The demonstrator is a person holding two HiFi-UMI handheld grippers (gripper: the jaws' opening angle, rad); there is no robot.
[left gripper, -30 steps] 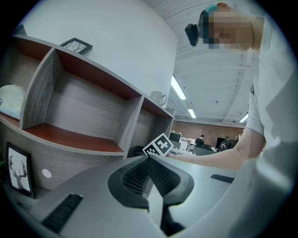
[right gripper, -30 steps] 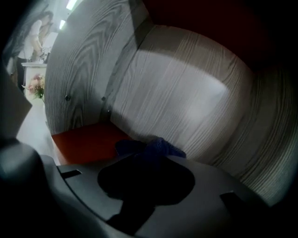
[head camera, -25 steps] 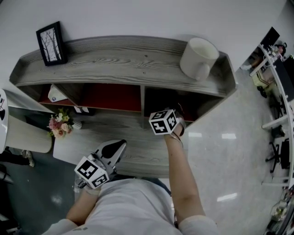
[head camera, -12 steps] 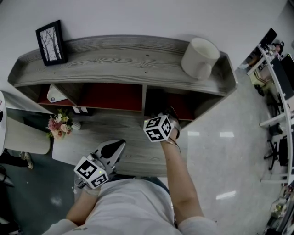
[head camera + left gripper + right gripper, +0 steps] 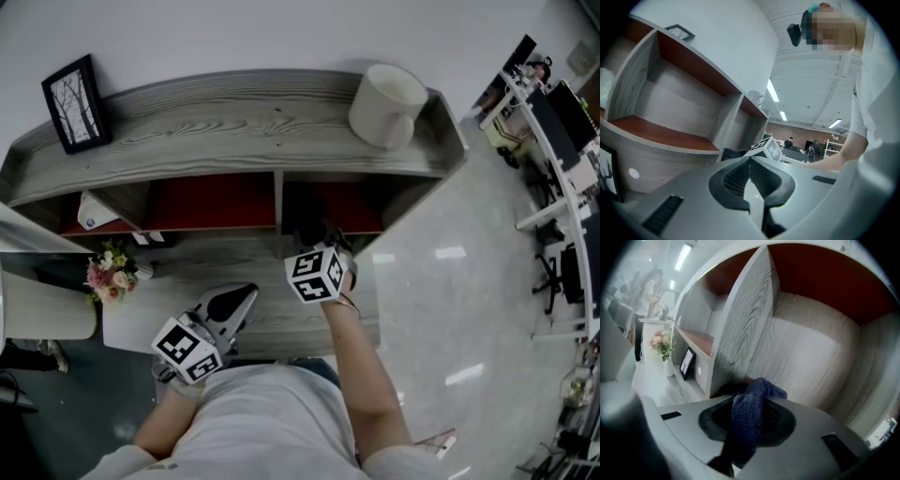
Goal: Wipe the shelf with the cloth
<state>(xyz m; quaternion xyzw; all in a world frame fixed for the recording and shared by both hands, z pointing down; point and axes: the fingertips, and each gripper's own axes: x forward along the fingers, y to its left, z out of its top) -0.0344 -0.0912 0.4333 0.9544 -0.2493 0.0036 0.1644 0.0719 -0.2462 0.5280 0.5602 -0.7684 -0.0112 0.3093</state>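
right claw (image 5: 749, 405) pinches the cloth (image 5: 748, 420) (lower end lost in shadow).

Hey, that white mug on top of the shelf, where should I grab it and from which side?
Take the white mug by its handle, which seems to face the front edge of the shelf, toward you. It stands upright at the right end of the top, so come in level from the front. The left gripper is empty, though shut.
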